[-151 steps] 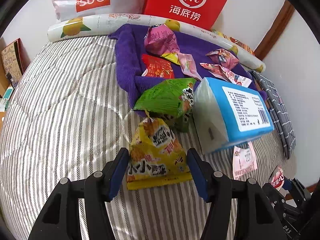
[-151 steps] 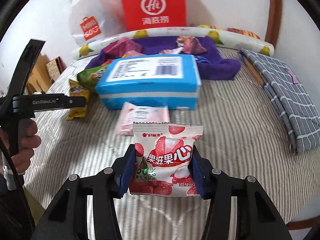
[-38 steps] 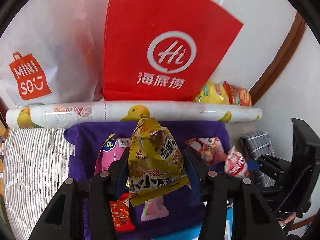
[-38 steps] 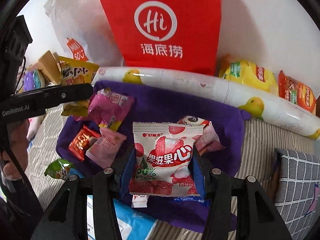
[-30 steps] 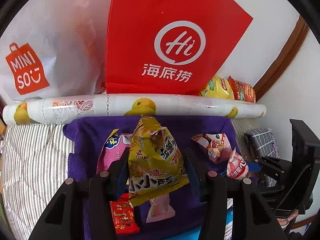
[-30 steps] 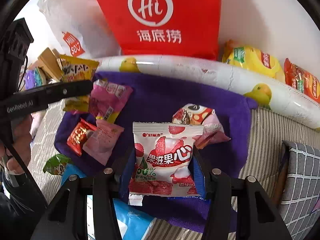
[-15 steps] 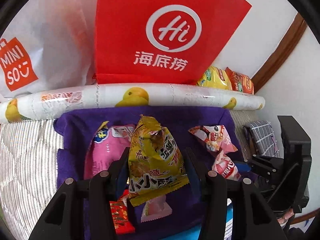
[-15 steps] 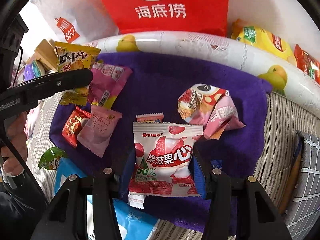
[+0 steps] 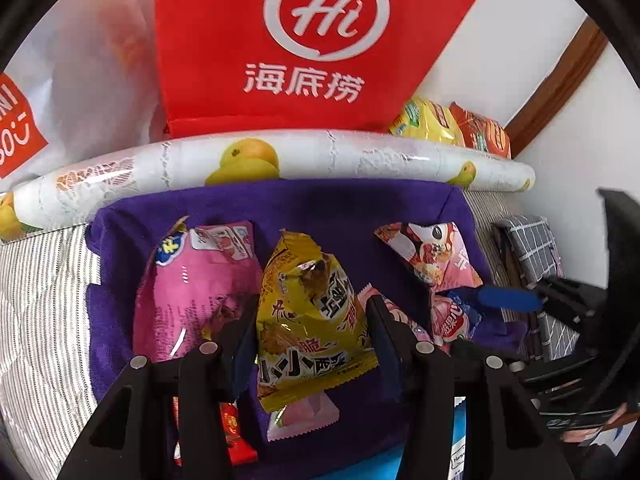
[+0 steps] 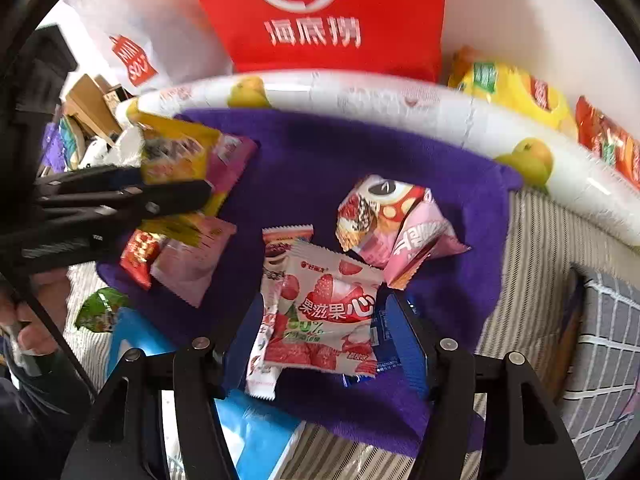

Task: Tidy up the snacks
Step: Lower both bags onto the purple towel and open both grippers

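My left gripper [image 9: 312, 312] is shut on a yellow snack bag [image 9: 308, 280] and holds it just above the purple towel [image 9: 340, 216]. A large pink packet [image 9: 192, 280] lies left of it, and a red-and-pink packet [image 9: 432, 256] lies to the right. The jaws of my right gripper [image 10: 324, 316] are opening. A strawberry-print pack [image 10: 332, 280] lies tilted and loose between them on the purple towel [image 10: 312, 152], with a gap at each pad. It rests over a smaller packet [image 10: 276, 248]. The left gripper [image 10: 172, 196] shows at the left of the right wrist view.
A red paper bag [image 9: 304, 40] and a white shopping bag [image 9: 80, 72] stand against the wall behind a fruit-print roll [image 9: 280, 156]. Yellow and orange bags [image 10: 516, 88] sit behind the roll. A blue tissue pack [image 10: 256, 432] lies in front of the towel, and a grey checked cloth [image 10: 600, 340] to the right.
The right jaws have spread and the strawberry pack has tipped out of their grip onto the towel. My left gripper has sunk a little toward the towel with the yellow bag.
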Demonstrator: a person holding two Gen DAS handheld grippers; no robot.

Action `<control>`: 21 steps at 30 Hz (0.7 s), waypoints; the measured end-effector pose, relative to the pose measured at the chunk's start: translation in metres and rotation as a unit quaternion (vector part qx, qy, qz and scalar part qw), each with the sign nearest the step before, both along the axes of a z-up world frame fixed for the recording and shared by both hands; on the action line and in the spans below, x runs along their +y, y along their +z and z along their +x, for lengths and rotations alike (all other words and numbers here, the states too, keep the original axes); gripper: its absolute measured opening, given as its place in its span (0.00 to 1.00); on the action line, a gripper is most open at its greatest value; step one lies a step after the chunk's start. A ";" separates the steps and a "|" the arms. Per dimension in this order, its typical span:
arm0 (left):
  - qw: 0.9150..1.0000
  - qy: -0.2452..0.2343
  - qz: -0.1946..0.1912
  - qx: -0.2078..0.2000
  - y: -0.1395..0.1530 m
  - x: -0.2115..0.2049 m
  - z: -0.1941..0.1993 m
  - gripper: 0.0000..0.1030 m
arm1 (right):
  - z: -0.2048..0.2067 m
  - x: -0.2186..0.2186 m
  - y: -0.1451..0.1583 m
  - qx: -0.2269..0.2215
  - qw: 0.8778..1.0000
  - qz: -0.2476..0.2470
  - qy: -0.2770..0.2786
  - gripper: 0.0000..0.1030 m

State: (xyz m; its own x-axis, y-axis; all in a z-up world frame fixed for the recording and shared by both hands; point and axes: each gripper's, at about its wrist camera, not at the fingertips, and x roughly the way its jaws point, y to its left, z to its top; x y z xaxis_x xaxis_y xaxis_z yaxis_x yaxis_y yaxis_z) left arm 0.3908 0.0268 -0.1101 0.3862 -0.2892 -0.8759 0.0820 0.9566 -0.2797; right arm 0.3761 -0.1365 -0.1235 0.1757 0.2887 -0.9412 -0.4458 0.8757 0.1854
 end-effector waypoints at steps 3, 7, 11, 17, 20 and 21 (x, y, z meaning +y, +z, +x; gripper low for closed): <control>1.000 -0.016 -0.003 0.014 -0.005 -0.009 0.000 0.48 | -0.002 -0.009 0.015 -0.021 1.000 0.009 -0.010 0.61; 0.999 -0.036 0.007 0.022 -0.010 -0.023 -0.002 0.48 | -0.001 -0.025 0.029 -0.045 0.998 0.023 -0.035 0.61; 0.998 -0.048 0.009 0.033 -0.017 -0.032 -0.002 0.48 | 0.000 -0.034 0.036 -0.056 0.997 0.029 -0.047 0.61; 0.998 -0.053 0.009 0.045 -0.024 -0.036 -0.001 0.48 | -0.002 -0.033 0.040 -0.066 0.996 0.024 -0.048 0.61; 0.997 -0.052 0.007 0.051 -0.025 -0.035 -0.001 0.48 | -0.003 -0.034 0.041 -0.072 0.996 0.014 -0.047 0.61; 0.997 -0.051 0.007 0.049 -0.024 -0.035 -0.001 0.48 | -0.003 -0.034 0.041 -0.074 0.996 0.014 -0.048 0.61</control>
